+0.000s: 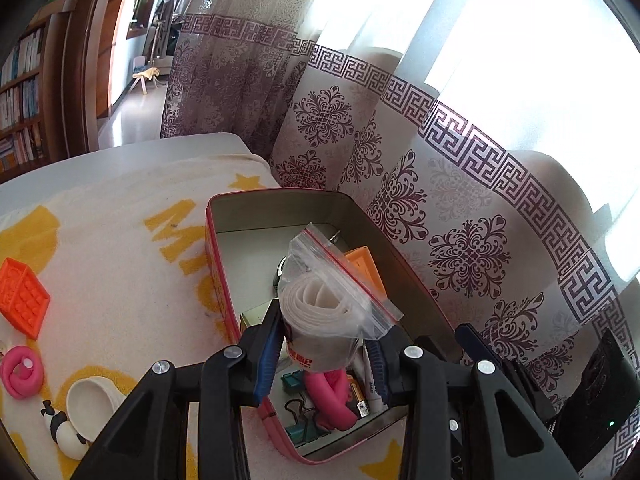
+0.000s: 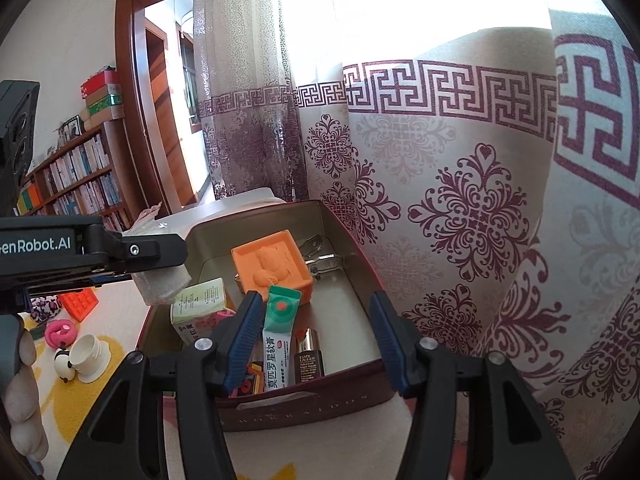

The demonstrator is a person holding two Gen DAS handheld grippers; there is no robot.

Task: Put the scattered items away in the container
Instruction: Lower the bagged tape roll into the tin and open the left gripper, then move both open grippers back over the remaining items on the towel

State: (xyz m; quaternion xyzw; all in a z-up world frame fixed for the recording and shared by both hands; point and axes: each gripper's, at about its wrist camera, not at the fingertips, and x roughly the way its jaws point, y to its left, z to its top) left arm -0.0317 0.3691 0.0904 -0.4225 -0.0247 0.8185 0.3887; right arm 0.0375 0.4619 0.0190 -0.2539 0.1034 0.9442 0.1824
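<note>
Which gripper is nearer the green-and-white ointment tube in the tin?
Right. The right gripper hangs open with the green-and-white ointment tube between its fingers; the left gripper holds a bagged roll farther left.

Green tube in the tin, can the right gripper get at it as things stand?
Probably yes. The right gripper is open above the tin, and the green tube stands between its fingers with nothing over it. The left gripper with its bag is off to one side.

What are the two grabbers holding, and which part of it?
Left fingers pinch the bagged white roll by its lower end, above the tin. Right gripper holds nothing.
</note>
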